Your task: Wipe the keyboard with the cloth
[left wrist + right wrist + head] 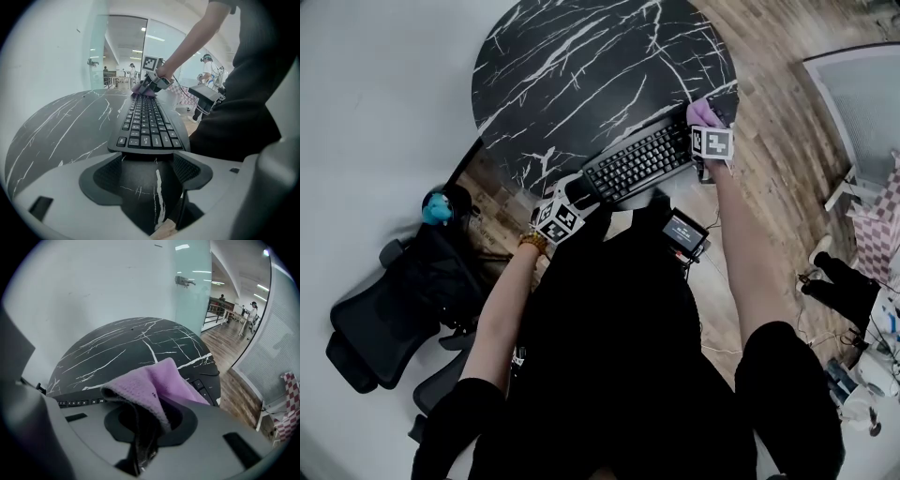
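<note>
A black keyboard (637, 161) lies along the near edge of the round black marble table (581, 66). My right gripper (705, 118) is at the keyboard's right end, shut on a purple cloth (703, 112) that rests on the keys. In the right gripper view the cloth (159, 383) bulges out of the right gripper (150, 423) over the keyboard (75, 402). My left gripper (579, 194) stands open at the keyboard's left end. In the left gripper view the keyboard (150, 122) runs away from the left gripper (150, 173) towards the cloth (142, 90).
A black office chair (384, 319) stands on the left, with a blue object (438, 208) beside it. A small screen device (684, 232) hangs at the person's waist. Wooden floor (778, 141) and a checkered item (874, 234) lie to the right. A glass wall (192, 282) is behind the table.
</note>
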Demonstrator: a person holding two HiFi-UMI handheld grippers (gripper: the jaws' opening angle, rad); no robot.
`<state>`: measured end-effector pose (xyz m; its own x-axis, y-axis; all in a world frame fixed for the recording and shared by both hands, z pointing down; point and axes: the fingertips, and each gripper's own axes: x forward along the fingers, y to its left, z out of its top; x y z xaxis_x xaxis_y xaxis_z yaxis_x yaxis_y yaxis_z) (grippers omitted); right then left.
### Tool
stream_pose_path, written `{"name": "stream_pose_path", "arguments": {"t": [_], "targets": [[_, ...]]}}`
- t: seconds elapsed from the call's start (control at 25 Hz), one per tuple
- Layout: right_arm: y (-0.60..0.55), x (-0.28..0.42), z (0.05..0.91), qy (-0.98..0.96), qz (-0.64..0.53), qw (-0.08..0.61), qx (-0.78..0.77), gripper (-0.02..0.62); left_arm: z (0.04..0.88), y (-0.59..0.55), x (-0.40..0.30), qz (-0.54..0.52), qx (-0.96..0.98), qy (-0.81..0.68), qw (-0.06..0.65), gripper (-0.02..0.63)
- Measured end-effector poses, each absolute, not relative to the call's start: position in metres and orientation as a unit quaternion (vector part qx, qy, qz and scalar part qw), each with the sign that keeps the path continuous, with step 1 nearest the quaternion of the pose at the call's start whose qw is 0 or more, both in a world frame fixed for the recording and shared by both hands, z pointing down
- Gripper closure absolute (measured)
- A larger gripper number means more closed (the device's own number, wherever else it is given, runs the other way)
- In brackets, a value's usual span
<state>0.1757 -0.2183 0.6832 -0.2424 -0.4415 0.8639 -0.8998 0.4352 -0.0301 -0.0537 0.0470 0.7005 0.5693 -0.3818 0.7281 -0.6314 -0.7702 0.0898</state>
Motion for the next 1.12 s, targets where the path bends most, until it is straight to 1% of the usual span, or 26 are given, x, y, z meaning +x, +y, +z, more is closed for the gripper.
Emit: {"name": "stream_pose_path", "arguments": {"t": [0.16,0.68,1.12], "targets": [[-0.213,0.171,0.685,-0.739,0.257,0.424,0.456,0.535,0.701,0.046,-0.053,0.36,0.869,-0.291,0.173,0.281],[-0.194,0.151,0.686,-0.739,0.265,0.415,0.459,0.535,0.701,0.046,-0.054,0.36,0.87,-0.29,0.173,0.279],[-0.185,0.141,0.685,-0.739,0.255,0.423,0.459,0.535,0.701,0.046,-0.054,0.359,0.87,-0.29,0.173,0.279]]}}
